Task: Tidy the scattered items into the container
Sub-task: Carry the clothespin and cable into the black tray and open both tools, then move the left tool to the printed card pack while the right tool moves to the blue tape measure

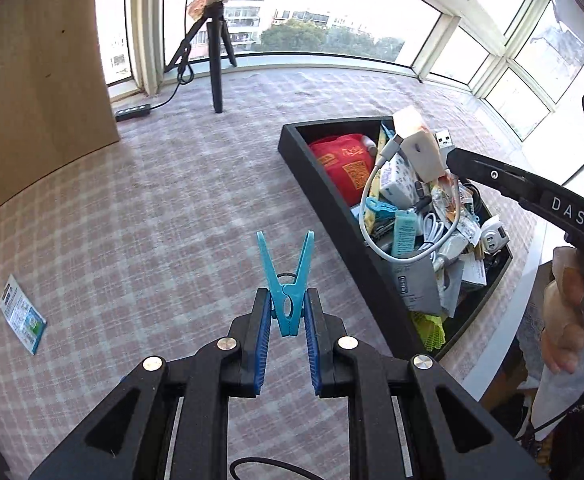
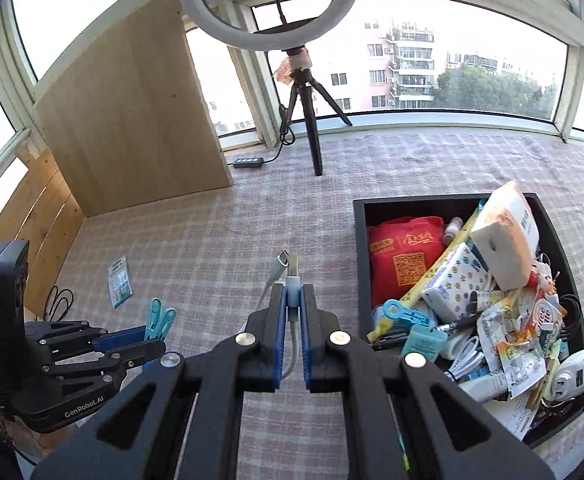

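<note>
Bin (image 2: pixel 359 264) already sits heaped with packets, cables and plugs; left of it only a small packet (image 2: pixel 119 281) lies on the checked cloth (image 2: pixel 212 240), and two items are in hand. Left gripper (image 1: pixel 288 312) pinches a blue peg (image 1: pixel 288 280) by its tail, long axis upright, prongs splayed away, short of the bin. Right gripper (image 2: pixel 292 304), nearly closed, clamps a white cable (image 2: pixel 290 276), plugs pointing forward, left of the bin.

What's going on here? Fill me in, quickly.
A person is tidying loose items into a black container with two handheld grippers. The left gripper is shut on a blue clothespin; the right gripper is shut on a white USB cable. The container is already crowded with packets, cables and a red pouch. One small printed packet lies on the checked cloth, not yet collected.
</note>
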Tool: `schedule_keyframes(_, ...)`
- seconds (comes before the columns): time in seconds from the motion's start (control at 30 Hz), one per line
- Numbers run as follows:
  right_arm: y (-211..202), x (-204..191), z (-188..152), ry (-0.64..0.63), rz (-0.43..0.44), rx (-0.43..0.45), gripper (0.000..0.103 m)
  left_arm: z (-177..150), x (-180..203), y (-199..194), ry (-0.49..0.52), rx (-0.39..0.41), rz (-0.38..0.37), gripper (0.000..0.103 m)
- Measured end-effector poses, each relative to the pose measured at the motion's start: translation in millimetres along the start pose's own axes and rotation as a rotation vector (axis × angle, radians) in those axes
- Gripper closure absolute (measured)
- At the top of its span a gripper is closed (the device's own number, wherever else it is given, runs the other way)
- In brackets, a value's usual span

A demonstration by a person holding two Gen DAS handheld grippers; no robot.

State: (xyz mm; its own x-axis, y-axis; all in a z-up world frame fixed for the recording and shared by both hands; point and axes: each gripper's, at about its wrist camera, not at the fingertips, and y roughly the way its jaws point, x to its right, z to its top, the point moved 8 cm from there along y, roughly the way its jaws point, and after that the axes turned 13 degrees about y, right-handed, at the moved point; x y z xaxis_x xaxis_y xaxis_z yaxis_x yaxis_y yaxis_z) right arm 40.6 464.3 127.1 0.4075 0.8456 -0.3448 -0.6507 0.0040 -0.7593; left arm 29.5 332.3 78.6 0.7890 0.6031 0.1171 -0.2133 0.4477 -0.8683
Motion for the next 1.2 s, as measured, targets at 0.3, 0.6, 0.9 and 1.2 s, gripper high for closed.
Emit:
schedule_keyframes(0.3,-44,135,28,0.187,-0.172,0.091,0.096,75,131,27,0.242,0.034,-0.150,0.065)
schedule_keyframes(0.6,-63,181,22,0.310,-0.230,0.133,0.072,70,93,42,0.154,-0.005,-0.090,0.061)
schedule_keyframes(0.9,-51,114,-8,0.209,-0.138,0.068,0.070,12,-39,7,-0.077,-0.018,0.038,0.062)
schedule_keyframes(1.2,-14,3,-58,-0.005,-0.058,-0.068,0.050,-83,-207,-36,-0.410,-0.065,0.221,0.060)
